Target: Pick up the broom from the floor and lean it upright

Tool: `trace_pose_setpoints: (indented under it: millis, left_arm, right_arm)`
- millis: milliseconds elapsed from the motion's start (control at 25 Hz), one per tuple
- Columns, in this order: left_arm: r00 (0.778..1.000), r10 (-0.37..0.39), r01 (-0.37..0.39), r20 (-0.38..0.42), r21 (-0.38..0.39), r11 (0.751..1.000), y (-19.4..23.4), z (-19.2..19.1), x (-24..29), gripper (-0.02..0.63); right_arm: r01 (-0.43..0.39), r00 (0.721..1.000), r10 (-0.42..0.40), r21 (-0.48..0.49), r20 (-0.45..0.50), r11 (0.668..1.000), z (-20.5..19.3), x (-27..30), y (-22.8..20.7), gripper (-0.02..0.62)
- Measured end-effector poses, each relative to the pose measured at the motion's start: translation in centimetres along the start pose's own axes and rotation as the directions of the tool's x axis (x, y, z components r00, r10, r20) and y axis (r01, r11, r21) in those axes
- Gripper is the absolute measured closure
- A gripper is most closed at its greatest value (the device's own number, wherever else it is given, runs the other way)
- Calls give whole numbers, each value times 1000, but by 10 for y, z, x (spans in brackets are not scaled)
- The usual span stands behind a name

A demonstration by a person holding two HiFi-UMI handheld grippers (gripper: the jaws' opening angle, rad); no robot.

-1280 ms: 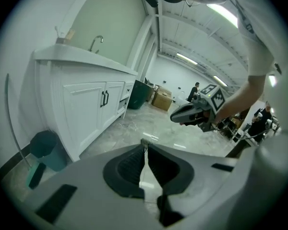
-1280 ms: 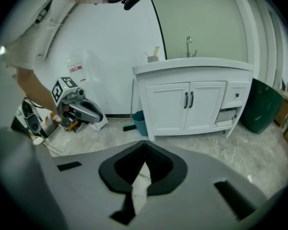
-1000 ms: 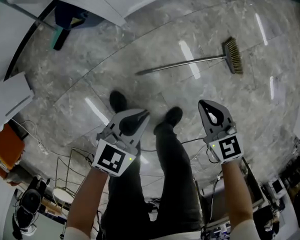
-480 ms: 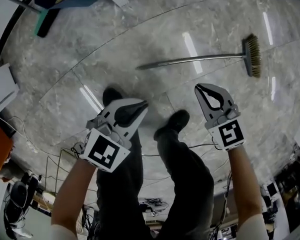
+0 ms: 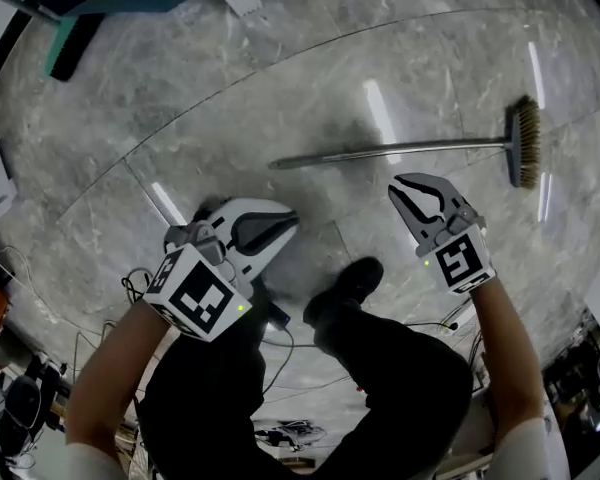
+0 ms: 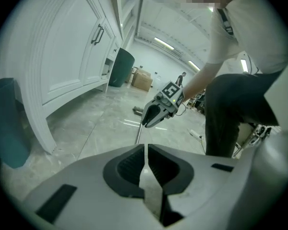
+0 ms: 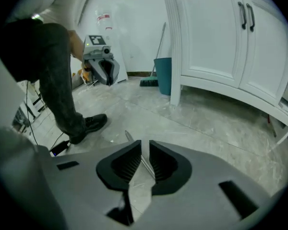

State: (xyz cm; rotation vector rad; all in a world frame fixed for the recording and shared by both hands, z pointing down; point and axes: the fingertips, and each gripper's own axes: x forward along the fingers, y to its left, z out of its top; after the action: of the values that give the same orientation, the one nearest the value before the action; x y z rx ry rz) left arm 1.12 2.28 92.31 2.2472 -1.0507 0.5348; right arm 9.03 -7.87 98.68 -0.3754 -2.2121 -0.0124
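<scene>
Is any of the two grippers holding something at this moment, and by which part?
Nothing is held. The broom lies on the floor. Left gripper jaws together, empty; right gripper jaws have just been opening, nothing between them.

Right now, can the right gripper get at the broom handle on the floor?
Probably yes. The broom handle lies on the floor ahead of the right gripper, nothing in the way. Its jaws have just been opening, with nothing between them.
</scene>
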Motion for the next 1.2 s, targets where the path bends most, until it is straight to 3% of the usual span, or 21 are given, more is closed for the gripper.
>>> trace_pose_setpoints:
  millis: [280, 520, 640, 880, 1200]
  left_arm:
    - [994, -112, 112, 2, 20, 994, 5, -34, 39, 584]
    - [993, -121, 121, 7, -11, 993, 10, -61, 58, 584]
    - [991, -131, 131, -39, 5, 991, 5, -82, 56, 584]
    - [998, -42, 40, -52, -38, 998, 17, -101, 32, 584]
    - [997, 3, -8, -73, -67, 998, 8, -127, 15, 584]
  right_arm:
    - [-129, 988, 115, -155, -99, 979, -42, 61, 5, 529]
    - [-209, 972, 166, -288, -167, 934, -85, 112, 7, 515]
    - [-239, 963, 180, -320, -201, 917, -100, 132, 5, 500]
    - [-303, 939, 214, -347, -270, 888, -119, 153, 5, 482]
    - [-301, 928, 136, -483, -348, 822, -146, 170, 10, 485]
